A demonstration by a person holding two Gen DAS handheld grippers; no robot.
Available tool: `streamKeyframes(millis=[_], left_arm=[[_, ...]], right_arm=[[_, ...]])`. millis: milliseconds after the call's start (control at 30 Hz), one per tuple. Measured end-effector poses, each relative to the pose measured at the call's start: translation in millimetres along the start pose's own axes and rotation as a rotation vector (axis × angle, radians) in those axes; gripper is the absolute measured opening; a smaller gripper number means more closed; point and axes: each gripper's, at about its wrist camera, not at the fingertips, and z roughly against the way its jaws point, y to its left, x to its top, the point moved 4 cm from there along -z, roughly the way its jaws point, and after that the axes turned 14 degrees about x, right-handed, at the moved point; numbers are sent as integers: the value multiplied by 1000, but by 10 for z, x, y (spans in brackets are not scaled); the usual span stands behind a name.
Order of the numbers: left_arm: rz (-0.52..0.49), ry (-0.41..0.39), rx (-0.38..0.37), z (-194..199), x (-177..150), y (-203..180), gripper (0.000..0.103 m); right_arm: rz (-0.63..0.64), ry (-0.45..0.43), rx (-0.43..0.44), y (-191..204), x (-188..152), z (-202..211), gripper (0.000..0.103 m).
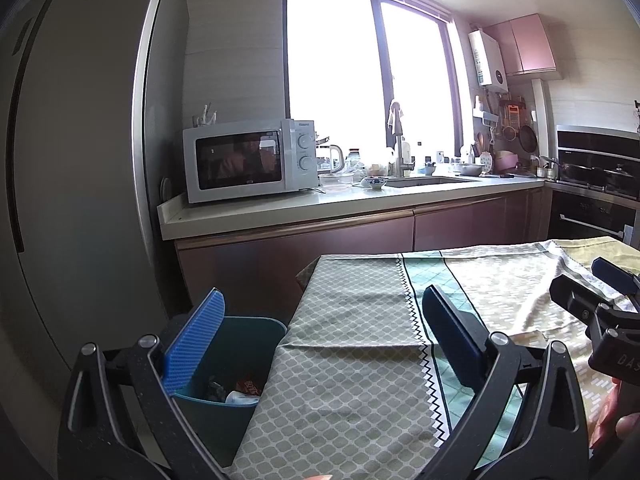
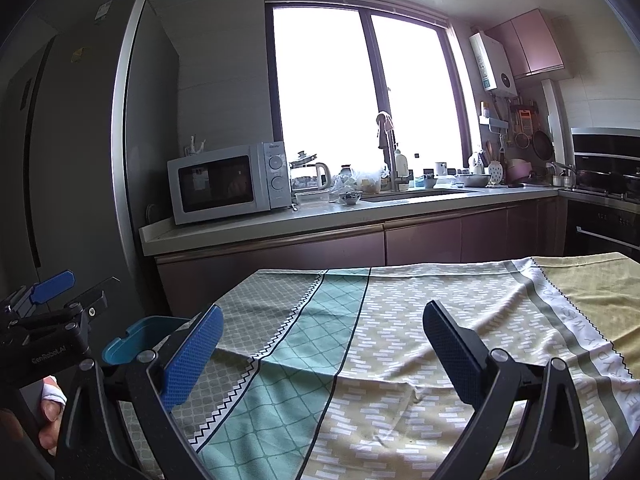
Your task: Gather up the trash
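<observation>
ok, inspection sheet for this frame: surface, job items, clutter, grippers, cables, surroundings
Surface: table under a patterned tablecloth, wrinkled; no loose trash seen on it.
Job's things: teal trash bin at the table's left edge, below the tabletop, with wrappers inside.
Clutter: nothing seen on the table; the counter carries bowls, a kettle and containers.
Grippers: left gripper open and empty, one finger over the bin; right gripper open and empty over the cloth.
Cables: nothing seen.
Surroundings: fridge at left, microwave, sink under a bright window, stove at right.
</observation>
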Motion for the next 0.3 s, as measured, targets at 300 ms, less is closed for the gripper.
streamKeyframes(millis=[300], left_arm=[[-23, 192, -78, -555, 14, -345, 98]], right_arm=[[-24, 89, -37, -331, 34, -156, 97]])
